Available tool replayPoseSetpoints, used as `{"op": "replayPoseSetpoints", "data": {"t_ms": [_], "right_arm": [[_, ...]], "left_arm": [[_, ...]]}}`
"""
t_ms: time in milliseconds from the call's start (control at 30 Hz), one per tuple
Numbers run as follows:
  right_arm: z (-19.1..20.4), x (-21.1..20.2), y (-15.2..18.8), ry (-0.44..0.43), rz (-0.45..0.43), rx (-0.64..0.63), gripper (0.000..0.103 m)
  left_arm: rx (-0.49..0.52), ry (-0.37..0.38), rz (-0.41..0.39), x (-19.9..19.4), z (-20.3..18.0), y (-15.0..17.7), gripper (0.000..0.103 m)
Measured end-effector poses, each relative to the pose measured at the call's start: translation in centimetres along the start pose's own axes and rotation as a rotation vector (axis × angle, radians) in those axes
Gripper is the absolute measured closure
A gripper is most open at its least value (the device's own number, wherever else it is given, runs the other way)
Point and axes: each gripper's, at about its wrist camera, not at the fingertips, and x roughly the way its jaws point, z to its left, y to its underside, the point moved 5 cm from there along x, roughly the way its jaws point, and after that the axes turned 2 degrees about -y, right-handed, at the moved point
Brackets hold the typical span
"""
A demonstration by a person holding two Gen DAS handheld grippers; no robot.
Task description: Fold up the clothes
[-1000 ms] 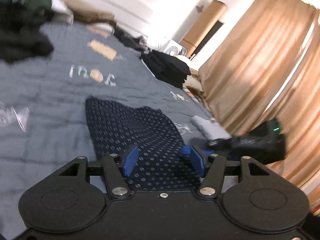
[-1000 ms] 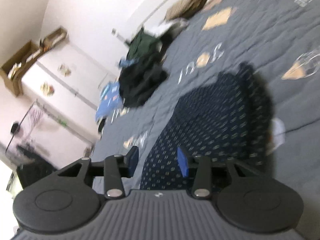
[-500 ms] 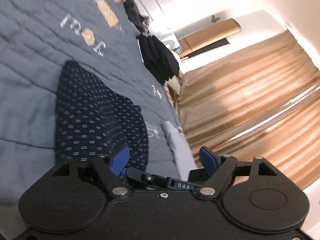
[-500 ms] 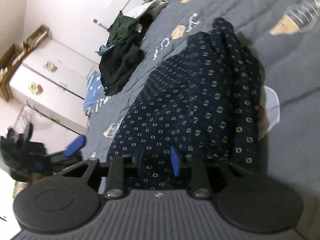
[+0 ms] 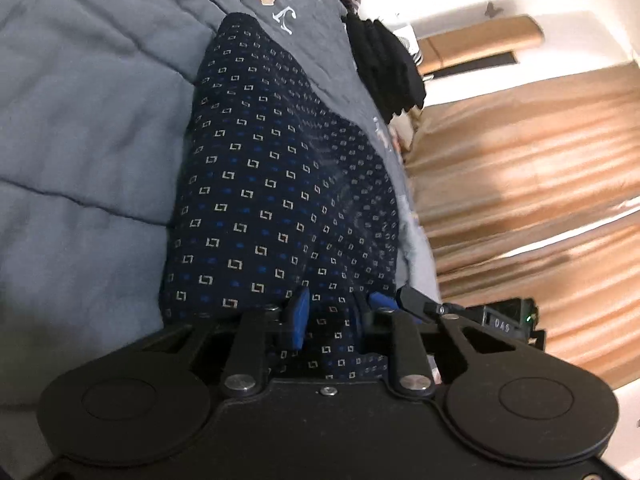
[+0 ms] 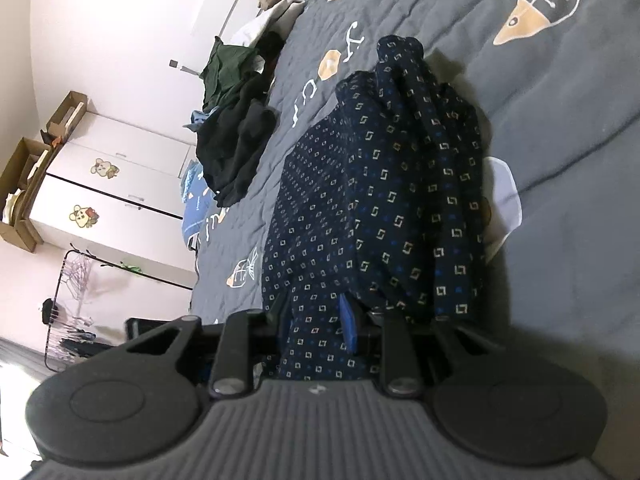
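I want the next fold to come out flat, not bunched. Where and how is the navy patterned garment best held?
Probably by its near hem, one corner each, coming in low from the near edge of the bed. The navy patterned garment lies lengthwise away across the quilt, hem closest. The left hand-held gripper and right hand-held gripper have cloth between their pads there.

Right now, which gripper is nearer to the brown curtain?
Right. The right gripper clamps the navy garment on the side toward the curtain; the left gripper clamps it farther from it. Both pairs of jaws have just been closing, with cloth between them.
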Motion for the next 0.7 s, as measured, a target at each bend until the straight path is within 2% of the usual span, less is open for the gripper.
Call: {"op": "replayPoseSetpoints", "data": {"t_ms": [33, 67, 100, 133, 167, 200, 300, 400, 567, 700], "right_arm": [[0.4, -0.2, 0.0, -0.007, -0.003, -0.011, 0.07], [0.8, -0.4, -0.2, -0.011, -0.01, -0.027, 0.068], [1.3, -0.5, -0.3, -0.01, -0.023, -0.045, 0.064], [1.6, -0.7, -0.6, -0.009, -0.035, -0.062, 0.059], [2.0, -0.8, -0.9, -0.011, -0.045, -0.077, 0.057], [2.2, -0.8, -1.2, -0.012, -0.051, -0.086, 0.055], [2.2, -0.4, -2.3, -0.002, -0.05, -0.095, 0.053], [2.3, 0.2, -3.2, -0.002, -0.037, -0.108, 0.052], [2.6, 2.7, -3.5, -0.011, 0.059, -0.145, 0.051], [0.8, 4.0, -4.9, 0.026, 0.029, -0.116, 0.051]], "left_arm": [[0.004, 0.002, -0.003, 0.0, -0.3, -0.1, 0.075], [0.011, 0.005, -0.007, 0.0, -0.6, -0.2, 0.063], [0.033, 0.016, -0.01, -0.1, -1.3, -0.1, 0.044], [0.054, 0.027, -0.013, -0.2, -2.0, -0.1, 0.035], [0.076, 0.038, -0.017, -0.3, -2.8, 0.0, 0.021], [0.099, 0.043, -0.021, -0.4, -3.4, 0.1, 0.017], [0.144, 0.035, -0.029, -0.9, -5.0, 0.1, 0.017], [0.128, 0.086, -0.066, -2.3, -5.5, -0.5, 0.016], [0.099, 0.111, -0.112, -3.9, -5.6, -1.9, 0.013], [0.072, 0.099, -0.098, -3.1, -5.4, -1.7, 0.012]]}}
